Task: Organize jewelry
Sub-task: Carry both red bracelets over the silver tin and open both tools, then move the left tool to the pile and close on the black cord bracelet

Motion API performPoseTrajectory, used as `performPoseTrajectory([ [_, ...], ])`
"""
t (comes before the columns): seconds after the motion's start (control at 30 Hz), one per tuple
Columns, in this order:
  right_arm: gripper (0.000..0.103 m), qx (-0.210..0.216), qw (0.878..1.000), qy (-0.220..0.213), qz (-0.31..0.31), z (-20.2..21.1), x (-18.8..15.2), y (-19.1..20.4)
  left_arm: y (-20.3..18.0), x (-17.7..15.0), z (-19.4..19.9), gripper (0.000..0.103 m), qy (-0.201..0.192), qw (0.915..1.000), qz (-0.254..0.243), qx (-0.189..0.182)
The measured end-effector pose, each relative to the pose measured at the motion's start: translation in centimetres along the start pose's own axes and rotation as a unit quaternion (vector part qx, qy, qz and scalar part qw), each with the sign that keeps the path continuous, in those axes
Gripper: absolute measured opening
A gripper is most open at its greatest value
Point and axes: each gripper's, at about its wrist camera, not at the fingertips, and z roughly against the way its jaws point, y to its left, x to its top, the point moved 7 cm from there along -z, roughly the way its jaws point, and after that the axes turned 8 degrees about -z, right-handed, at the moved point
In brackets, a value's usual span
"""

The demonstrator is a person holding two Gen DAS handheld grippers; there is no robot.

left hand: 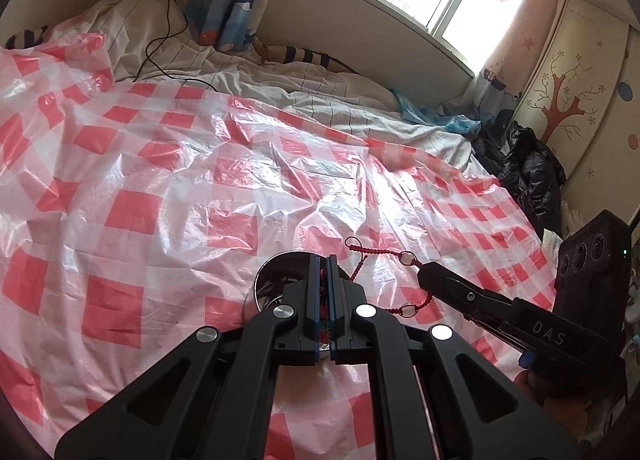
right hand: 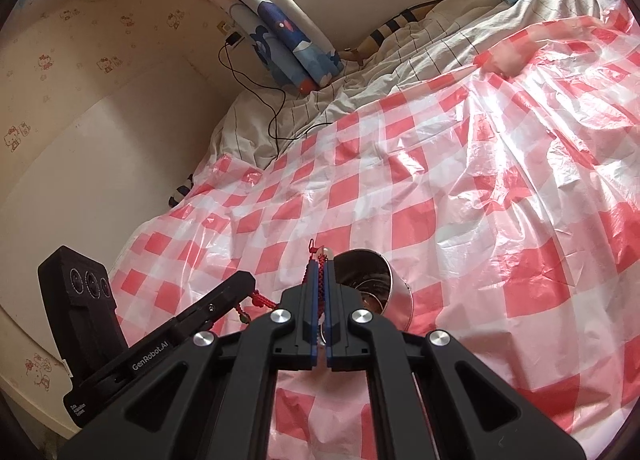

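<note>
While both my left gripper [left hand: 324, 260] and right gripper [right hand: 322, 264] clamp the red cord bracelet [left hand: 376, 252] above the metal tin [right hand: 370, 280], stowing remains; the tin seemingly holds other pieces already.

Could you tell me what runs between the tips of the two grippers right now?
A red braided cord bracelet stretches between the left gripper and the right gripper, both jaws shut on it, above the metal cup; the left wrist view shows it best.

Two tongs [left hand: 323, 260] [right hand: 322, 266] — one red bracelet [left hand: 376, 252], one tin [right hand: 374, 288].
</note>
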Motion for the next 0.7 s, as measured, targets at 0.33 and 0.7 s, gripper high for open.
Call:
performPoseTrajectory([
  [0.33,0.030,-0.073,0.996,0.036,0.046,-4.5,-1.8,-0.7,0.7,-1.7,-4.7,0.004,0.054,0.9986,0.004,-0.002],
  [0.7,0.038,-0.075,0.996,0.016,0.036,-1.3,-0.9,-1.0,1.7,-1.1,-1.3,0.034,0.030,0.9991,0.028,0.014],
])
